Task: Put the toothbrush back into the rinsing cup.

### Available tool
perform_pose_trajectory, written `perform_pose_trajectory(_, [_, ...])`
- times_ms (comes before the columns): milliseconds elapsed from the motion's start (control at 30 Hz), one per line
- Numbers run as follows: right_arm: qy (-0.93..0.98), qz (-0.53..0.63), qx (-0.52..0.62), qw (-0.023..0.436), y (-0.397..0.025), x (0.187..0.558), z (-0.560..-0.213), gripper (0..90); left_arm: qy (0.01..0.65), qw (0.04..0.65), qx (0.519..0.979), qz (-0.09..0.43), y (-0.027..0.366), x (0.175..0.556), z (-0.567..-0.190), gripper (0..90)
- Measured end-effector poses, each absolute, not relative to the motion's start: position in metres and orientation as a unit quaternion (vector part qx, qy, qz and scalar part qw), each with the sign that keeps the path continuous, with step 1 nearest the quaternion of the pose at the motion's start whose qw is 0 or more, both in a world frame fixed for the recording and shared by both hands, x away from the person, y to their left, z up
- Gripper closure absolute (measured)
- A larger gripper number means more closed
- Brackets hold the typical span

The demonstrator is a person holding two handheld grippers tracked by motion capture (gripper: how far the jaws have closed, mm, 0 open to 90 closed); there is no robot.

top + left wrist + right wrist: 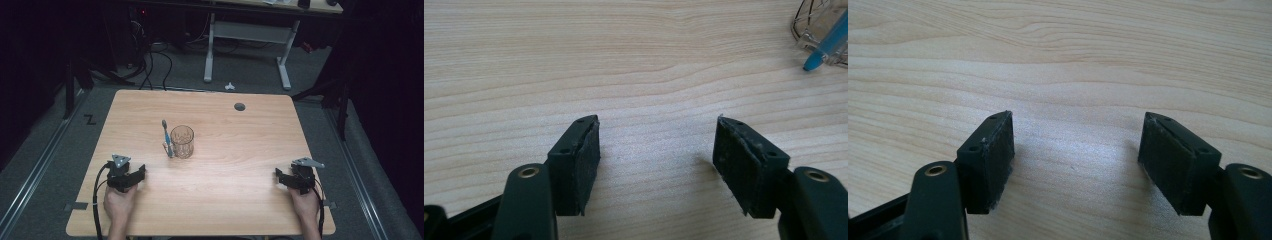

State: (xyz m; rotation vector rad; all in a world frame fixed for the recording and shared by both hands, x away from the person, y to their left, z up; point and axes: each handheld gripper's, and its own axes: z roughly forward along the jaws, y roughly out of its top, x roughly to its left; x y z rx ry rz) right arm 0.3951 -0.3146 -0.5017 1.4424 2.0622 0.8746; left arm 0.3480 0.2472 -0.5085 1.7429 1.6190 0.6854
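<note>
A lab or recording room set up for data capture, not a home. A plain wooden table (210, 200) with a cable hole (240, 106) stands on grey carpet (250, 75), and metal rails (35, 175) run along the floor at its left and right. Black tape marks (90, 119) sit on the floor to the left. At the far side stands a white-legged desk (247, 32), with loose cables (150, 60) trailing near equipment on the far left. The surroundings are dark, as if curtained, with light falling mainly on the table
</note>
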Motion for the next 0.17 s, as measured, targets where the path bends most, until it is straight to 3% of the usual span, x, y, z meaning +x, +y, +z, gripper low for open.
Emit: perform_pose_trajectory(167, [0.752,0.319,0.526,0.236,-0.3146,0.3951,-0.5017,30.6,0.618,0.330,0.665,0.259,0.2478,0.3481,-0.5085,35.4])
